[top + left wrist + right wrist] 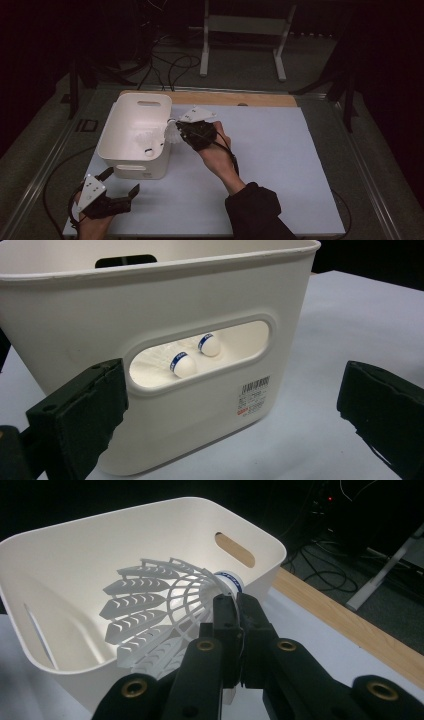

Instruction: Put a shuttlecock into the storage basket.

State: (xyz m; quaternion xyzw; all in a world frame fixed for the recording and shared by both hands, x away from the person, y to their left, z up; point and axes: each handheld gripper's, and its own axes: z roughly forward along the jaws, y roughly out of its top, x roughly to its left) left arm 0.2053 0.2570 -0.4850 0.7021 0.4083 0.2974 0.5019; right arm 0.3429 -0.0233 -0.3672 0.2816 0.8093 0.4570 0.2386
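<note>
White shuttlecock [165,610] clamped in right tool [239,611] over bin [60,555]; left tool [230,405] apart.

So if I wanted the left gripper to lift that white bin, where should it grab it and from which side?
Probably the near wall of the bin, at the oval handle slot. The left gripper sits open, level with that wall, so it could rise, reach forward and pinch the rim above the slot, one jaw inside and one outside. The slot leaves a firm bar there. The shuttlecocks lie lower, clear of it.
</note>
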